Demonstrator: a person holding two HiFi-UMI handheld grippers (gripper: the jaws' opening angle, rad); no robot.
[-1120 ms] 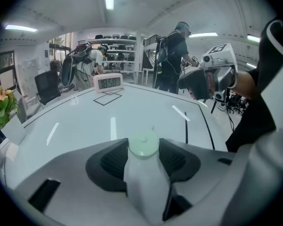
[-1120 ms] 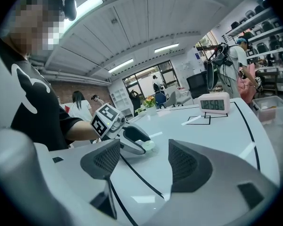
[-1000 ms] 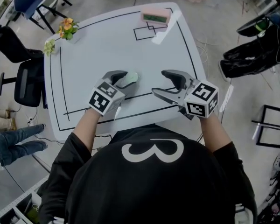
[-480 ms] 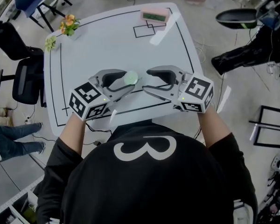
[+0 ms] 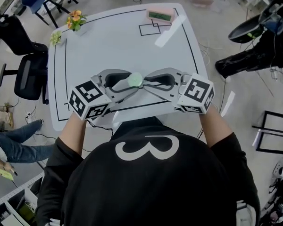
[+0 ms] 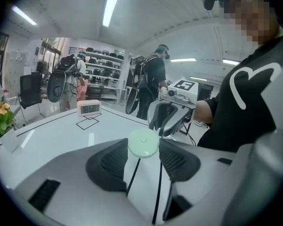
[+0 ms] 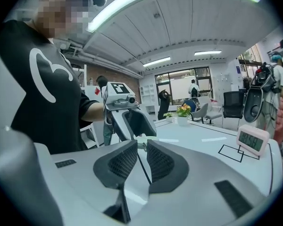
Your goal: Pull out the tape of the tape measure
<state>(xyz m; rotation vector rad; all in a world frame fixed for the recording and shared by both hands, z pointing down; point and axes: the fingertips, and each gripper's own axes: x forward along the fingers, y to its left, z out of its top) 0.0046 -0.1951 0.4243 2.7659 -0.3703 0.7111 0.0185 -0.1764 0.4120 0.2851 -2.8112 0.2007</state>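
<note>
My left gripper [image 5: 131, 82] is shut on the round pale green tape measure [image 5: 135, 79], holding it just above the white table [image 5: 122, 46] near the front edge. In the left gripper view the case [image 6: 143, 142] sits pinched between the two pads. My right gripper [image 5: 146, 83] faces it from the right, tip to tip. Its jaws are closing and stand narrow. In the right gripper view the tape's small end tab [image 7: 142, 145] lies between the fingertips, with a slit still showing on either side. The left gripper [image 7: 133, 121] rises just behind the tab.
A pink digital clock [image 5: 160, 16] stands at the table's far edge beside a black outlined square [image 5: 150, 29] and a white strip [image 5: 167, 34]. Flowers [image 5: 75, 20] sit at the far left corner. Office chairs [image 5: 26, 79] and a person's legs [image 5: 19, 140] are on the left.
The two grippers have come together at the table's front middle. The left one turned with the tape measure toward the right one. The right jaws went from wide to narrow.
</note>
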